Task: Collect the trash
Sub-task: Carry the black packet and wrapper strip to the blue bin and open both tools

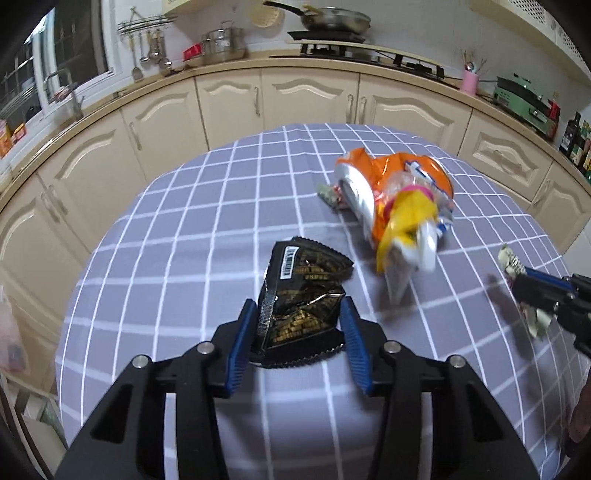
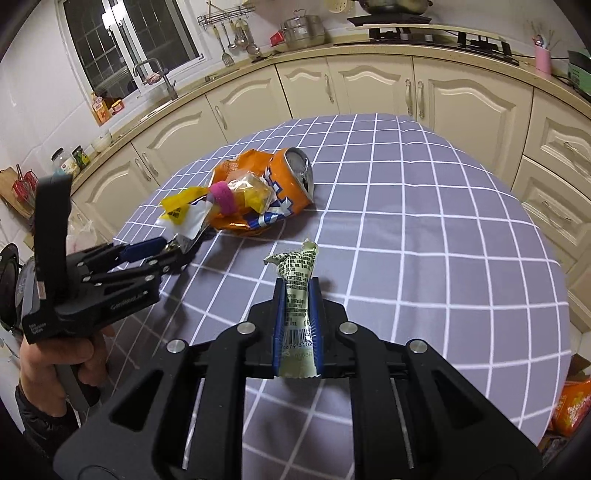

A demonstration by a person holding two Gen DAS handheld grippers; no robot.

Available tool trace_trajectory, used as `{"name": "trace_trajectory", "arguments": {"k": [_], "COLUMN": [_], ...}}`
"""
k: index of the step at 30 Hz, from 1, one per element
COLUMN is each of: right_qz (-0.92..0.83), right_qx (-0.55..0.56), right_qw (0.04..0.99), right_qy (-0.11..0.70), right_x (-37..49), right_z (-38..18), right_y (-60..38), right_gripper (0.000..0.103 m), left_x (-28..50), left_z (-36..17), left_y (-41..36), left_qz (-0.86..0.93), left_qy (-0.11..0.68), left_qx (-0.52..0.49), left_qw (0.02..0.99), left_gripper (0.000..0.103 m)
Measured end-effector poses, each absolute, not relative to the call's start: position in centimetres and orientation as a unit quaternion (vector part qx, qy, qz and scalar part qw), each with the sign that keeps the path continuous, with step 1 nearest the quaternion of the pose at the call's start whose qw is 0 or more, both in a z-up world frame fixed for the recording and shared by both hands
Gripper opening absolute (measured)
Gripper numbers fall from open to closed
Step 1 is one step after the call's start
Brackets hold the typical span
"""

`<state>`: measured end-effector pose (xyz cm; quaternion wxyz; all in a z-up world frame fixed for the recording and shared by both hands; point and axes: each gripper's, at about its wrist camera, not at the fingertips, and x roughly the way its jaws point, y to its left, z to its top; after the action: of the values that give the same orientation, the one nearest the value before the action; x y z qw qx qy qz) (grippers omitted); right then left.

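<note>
The left gripper (image 1: 301,317) pinches a crumpled black-and-gold foil packet (image 1: 301,295); the right gripper (image 2: 298,295) clamps a pale green printed wrapper (image 2: 297,291) above the grey checked tablecloth (image 2: 424,240).

yellow wrapper (image 1: 406,221) blurred, pan (image 2: 391,5) cropped

One crushed orange can (image 2: 291,177), one black wrapper (image 1: 301,306), one green wrapper (image 2: 297,295)

I see bare tablecloth (image 2: 424,221) open on my right side and ahead; the crushed orange can (image 2: 295,181) and its wrapper heap (image 2: 229,206) block the middle.
</note>
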<state>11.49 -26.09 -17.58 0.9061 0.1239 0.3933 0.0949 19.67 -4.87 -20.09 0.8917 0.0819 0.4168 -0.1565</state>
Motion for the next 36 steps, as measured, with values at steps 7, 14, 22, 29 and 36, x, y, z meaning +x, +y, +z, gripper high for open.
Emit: {"name": "trace_trajectory", "arguments": {"k": [7, 14, 22, 29, 36], "right_qz": [0.096, 0.093, 0.084, 0.053, -0.001], "right_qx": [0.127, 0.126, 0.134, 0.150, 0.175], "right_qw": [0.910, 0.921, 0.932, 0.941, 0.943], "right_qy": [0.382, 0.356, 0.326, 0.300, 0.282], "right_x": [9.2, 7.1, 4.6, 2.1, -1.6], "right_z": [-17.1, -15.0, -13.1, -11.6, -11.4], "right_y": [-26.4, -26.9, -28.4, -31.8, -37.1], "right_gripper": [0.013, 0.013, 0.013, 0.013, 0.013], "left_x": [15.0, 11.0, 8.3, 6.5, 4.4], "left_z": [-19.1, -17.2, -14.3, -12.8, -11.9], "left_y": [-1.4, -1.1, -4.0, -8.6, -14.0], "left_qz": [-0.134, -0.143, -0.182, -0.232, -0.292], "left_qy": [0.398, 0.364, 0.324, 0.303, 0.290], "left_qx": [0.035, 0.009, 0.002, 0.000, -0.003], "left_qw": [0.907, 0.920, 0.928, 0.924, 0.911], "left_gripper": [0.045, 0.045, 0.045, 0.045, 0.045]}}
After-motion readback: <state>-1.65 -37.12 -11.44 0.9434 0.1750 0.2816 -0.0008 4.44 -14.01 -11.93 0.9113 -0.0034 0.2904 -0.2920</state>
